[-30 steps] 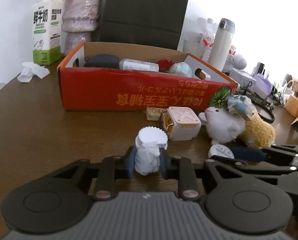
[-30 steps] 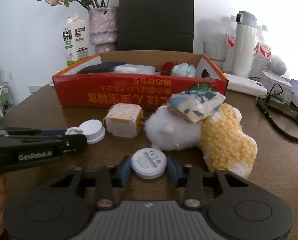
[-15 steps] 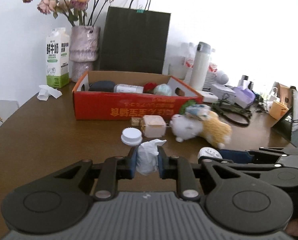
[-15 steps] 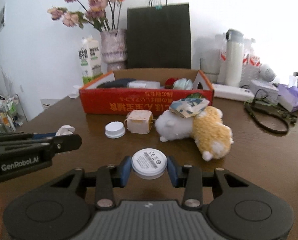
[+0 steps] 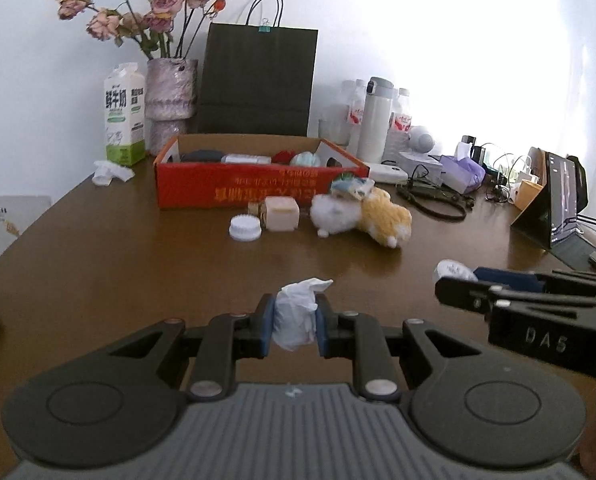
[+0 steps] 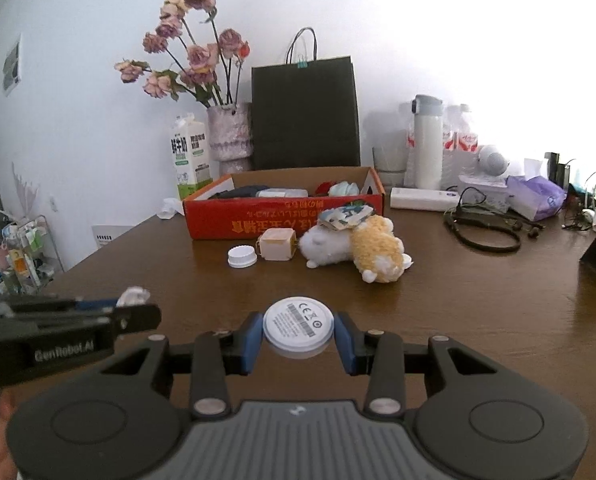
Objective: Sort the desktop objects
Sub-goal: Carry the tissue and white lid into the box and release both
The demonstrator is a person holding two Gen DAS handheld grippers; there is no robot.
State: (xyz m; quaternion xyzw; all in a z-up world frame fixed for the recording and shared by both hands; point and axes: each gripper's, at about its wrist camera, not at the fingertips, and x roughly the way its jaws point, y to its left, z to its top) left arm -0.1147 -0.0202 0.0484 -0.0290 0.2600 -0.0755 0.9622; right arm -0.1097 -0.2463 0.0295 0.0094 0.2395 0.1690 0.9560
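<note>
White crumpled tissue and round white disc are riding clamped in left and right jaws, both needing carrying toward the red box at the counter's far edge.

A tall black paper bag stands at twelve o'clock; pink flowers in a vase at eleven – a milk carton just beside; white flask at one.

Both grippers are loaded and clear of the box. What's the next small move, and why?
Probably carry the crumpled tissue, pinched in the left gripper, off to a waste spot: it looks like trash, while the red box holds keepers.
</note>
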